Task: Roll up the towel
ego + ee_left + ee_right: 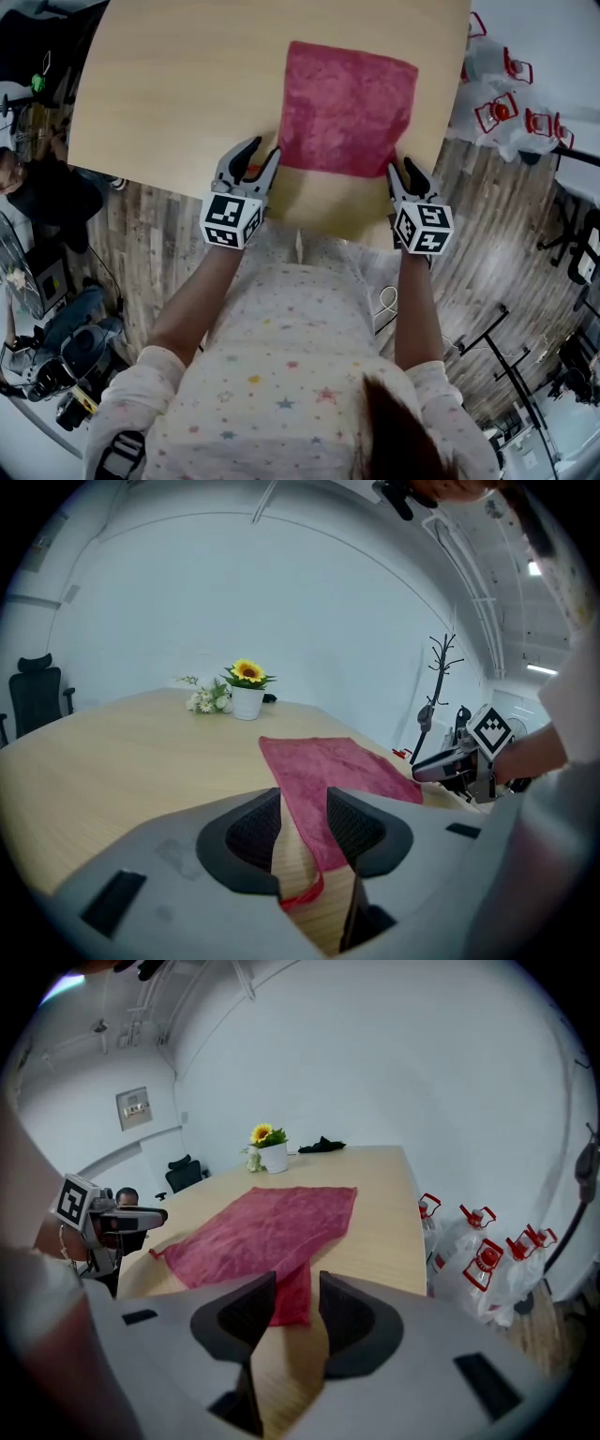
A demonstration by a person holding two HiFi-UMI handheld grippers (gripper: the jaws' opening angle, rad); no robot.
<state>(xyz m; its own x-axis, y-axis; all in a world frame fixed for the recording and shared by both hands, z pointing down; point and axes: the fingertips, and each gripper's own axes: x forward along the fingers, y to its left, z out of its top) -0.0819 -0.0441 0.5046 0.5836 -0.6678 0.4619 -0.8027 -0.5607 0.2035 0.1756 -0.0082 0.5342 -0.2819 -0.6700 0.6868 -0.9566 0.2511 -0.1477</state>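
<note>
Towel, red, lies flat on the counter, upper centre, its near corners between the narrowly parted left tool and right tool.

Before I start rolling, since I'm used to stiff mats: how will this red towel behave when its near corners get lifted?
Probably floppy: the red towel lies flat against the wooden table, so lifted corners would likely sag. Likely light, apparently one thin layer. Its fuzzy surface should resist slipping.

Wooden table: red towel flat; flowerpot far end.
</note>
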